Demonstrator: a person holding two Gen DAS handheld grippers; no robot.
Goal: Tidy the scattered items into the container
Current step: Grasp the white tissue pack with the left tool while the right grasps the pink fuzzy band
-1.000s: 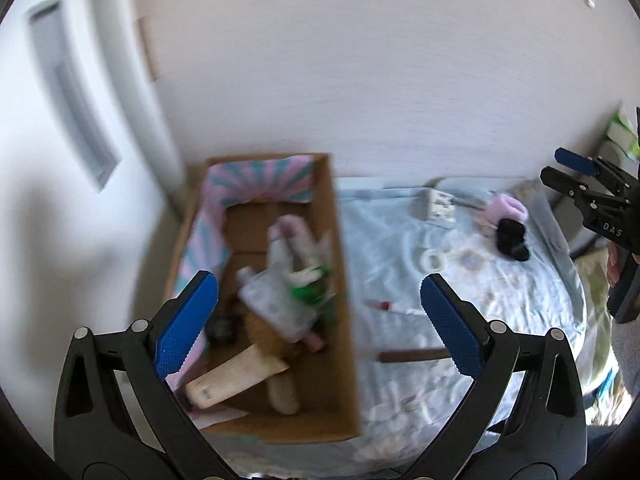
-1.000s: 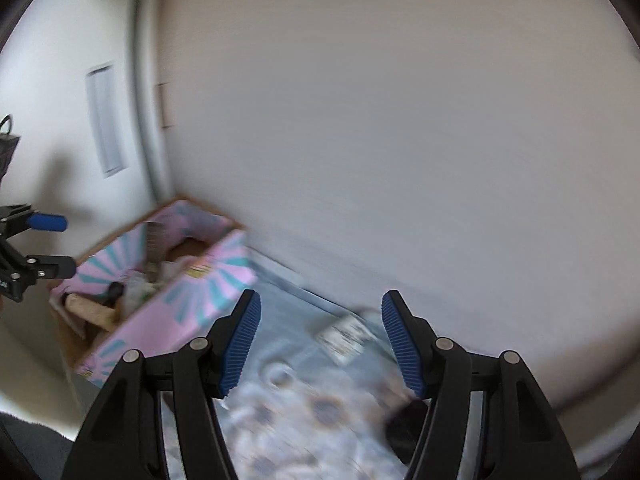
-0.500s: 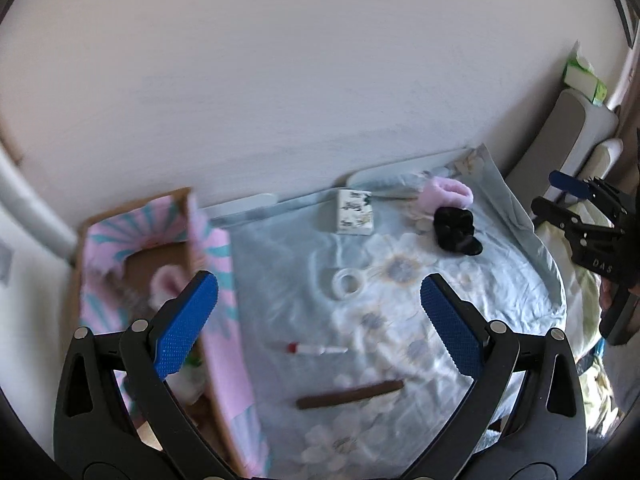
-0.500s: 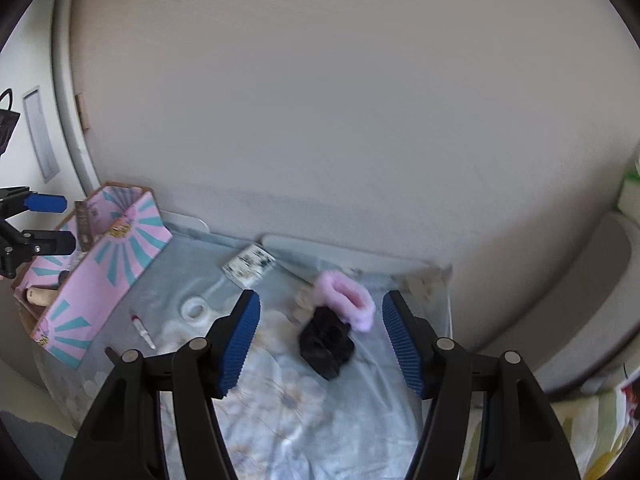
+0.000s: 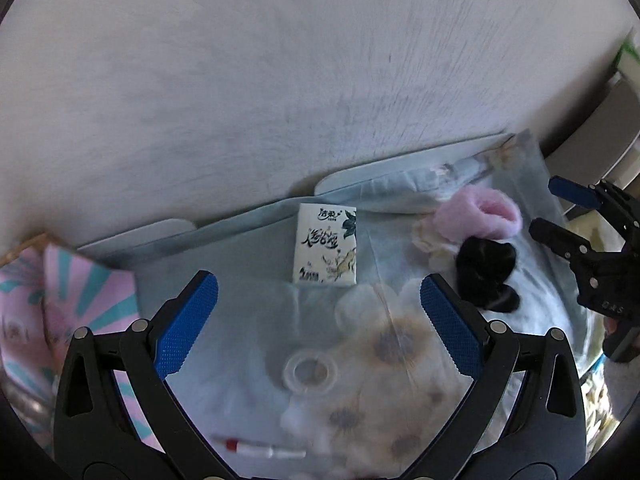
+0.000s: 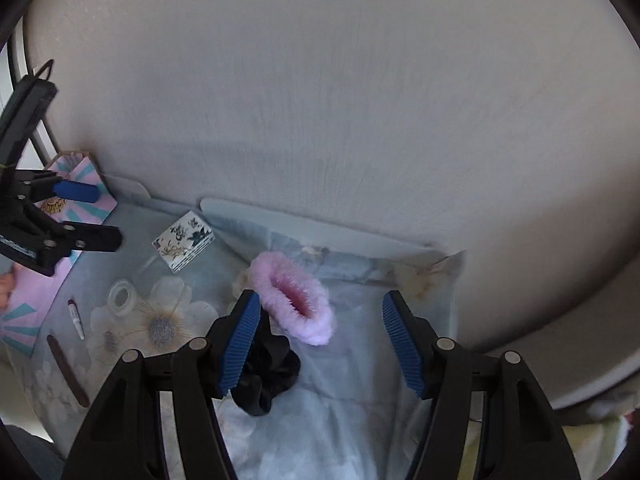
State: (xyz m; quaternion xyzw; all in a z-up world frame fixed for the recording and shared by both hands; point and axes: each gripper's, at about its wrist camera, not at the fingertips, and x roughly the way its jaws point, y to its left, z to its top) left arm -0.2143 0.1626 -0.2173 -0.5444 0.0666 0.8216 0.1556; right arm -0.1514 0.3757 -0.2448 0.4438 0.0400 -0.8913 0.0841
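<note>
My left gripper [image 5: 318, 318] is open and empty above the floral cloth, with a tissue pack [image 5: 325, 250] just beyond it and a clear tape roll [image 5: 309, 372] below it. My right gripper [image 6: 320, 344] is open and empty, hovering near a fluffy pink scrunchie [image 6: 294, 300] and a black scrunchie [image 6: 268, 380], which its left finger partly hides. The pink-and-teal cardboard box [image 5: 60, 304] sits at the left edge. A small red-capped tube [image 6: 76, 316] and a brown stick [image 6: 68, 370] lie on the cloth near the box.
A pale wall [image 5: 320, 80] stands close behind the cloth-covered table [image 6: 352, 420]. The right gripper also shows in the left wrist view [image 5: 576, 224]. The left gripper shows in the right wrist view [image 6: 80, 216]. A grey cushion [image 5: 600, 140] lies to the right.
Both grippers have swung right, away from the box, and moved in closer over the cloth. The right gripper now hovers at the scrunchies. Both stay open.
</note>
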